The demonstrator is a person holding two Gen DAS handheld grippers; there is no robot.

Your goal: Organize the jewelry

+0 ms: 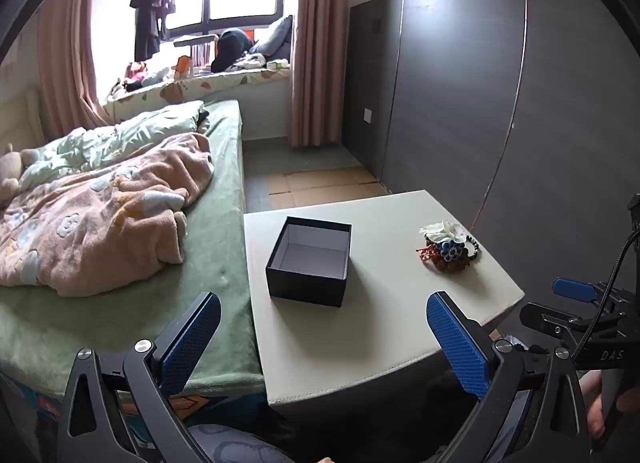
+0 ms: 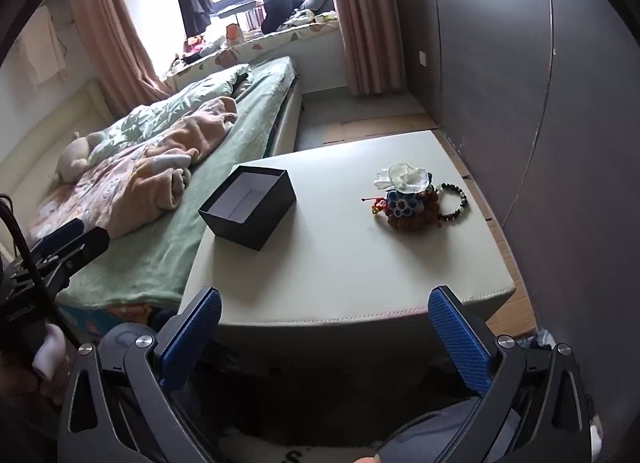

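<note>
An open, empty black box (image 1: 309,261) with a pale lining stands on the cream table (image 1: 380,327); it also shows in the right wrist view (image 2: 249,207). A pile of jewelry (image 1: 448,247) lies to its right: a white fabric flower (image 2: 402,177), a blue flower piece (image 2: 402,205), brown beads, a red cord and a dark bead bracelet (image 2: 454,201). My left gripper (image 1: 324,305) is open and empty at the table's near edge, in front of the box. My right gripper (image 2: 325,299) is open and empty at the near edge, short of the jewelry.
A bed (image 1: 216,199) with green sheet and pink blanket (image 1: 100,207) adjoins the table's left side. A dark wardrobe (image 1: 500,95) stands to the right. The right gripper shows at the edge of the left wrist view (image 1: 576,303). Cardboard covers the floor (image 1: 320,183) behind the table.
</note>
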